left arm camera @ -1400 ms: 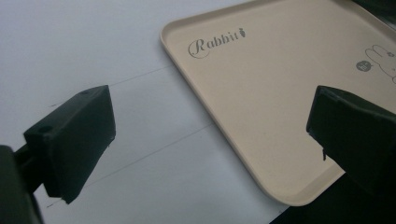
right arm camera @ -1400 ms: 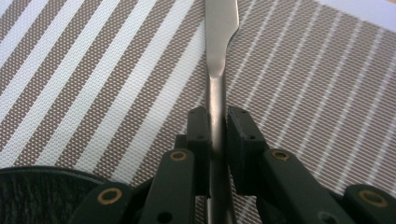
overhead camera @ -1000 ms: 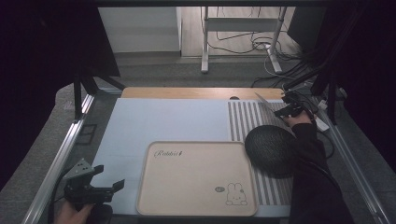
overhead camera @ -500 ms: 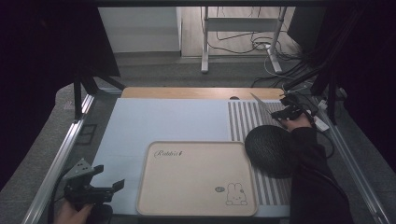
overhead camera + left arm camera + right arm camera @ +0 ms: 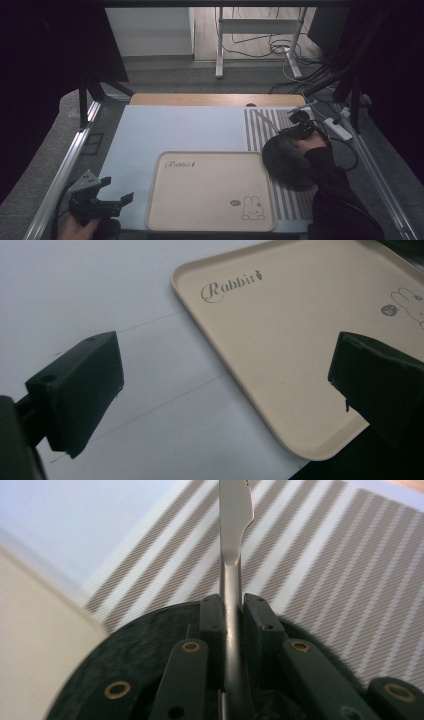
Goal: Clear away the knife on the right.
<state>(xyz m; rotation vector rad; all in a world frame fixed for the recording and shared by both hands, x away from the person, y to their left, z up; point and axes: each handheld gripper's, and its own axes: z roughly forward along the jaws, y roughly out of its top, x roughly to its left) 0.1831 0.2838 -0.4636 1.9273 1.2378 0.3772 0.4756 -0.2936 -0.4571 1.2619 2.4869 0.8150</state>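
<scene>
My right gripper (image 5: pixel 292 129) (image 5: pixel 232 611) is shut on the handle of a metal table knife (image 5: pixel 267 120) (image 5: pixel 235 535). The blade points away from the jaws over the striped mat (image 5: pixel 260 131) (image 5: pixel 325 555). Just below the jaws lies a dark round plate (image 5: pixel 287 162) (image 5: pixel 135 655), on the striped mat beside the right edge of a beige tray (image 5: pixel 210 192) (image 5: pixel 35 645) printed "Rabbit". My left gripper (image 5: pixel 107 200) (image 5: pixel 225 385) stands open at the near left, off the corner of the tray (image 5: pixel 300 340), with nothing between its fingers.
A pale blue mat (image 5: pixel 175 130) (image 5: pixel 100 300) covers the table; a wooden strip (image 5: pixel 215 99) runs along its far edge. Metal rails (image 5: pixel 65 170) flank both sides. A white power strip (image 5: pixel 337 129) and cables lie at the right, and a desk frame (image 5: pixel 220 45) stands beyond.
My right hand has moved left with the knife, from near the table's right edge to over the far rim of the dark plate. The left gripper has kept still.
</scene>
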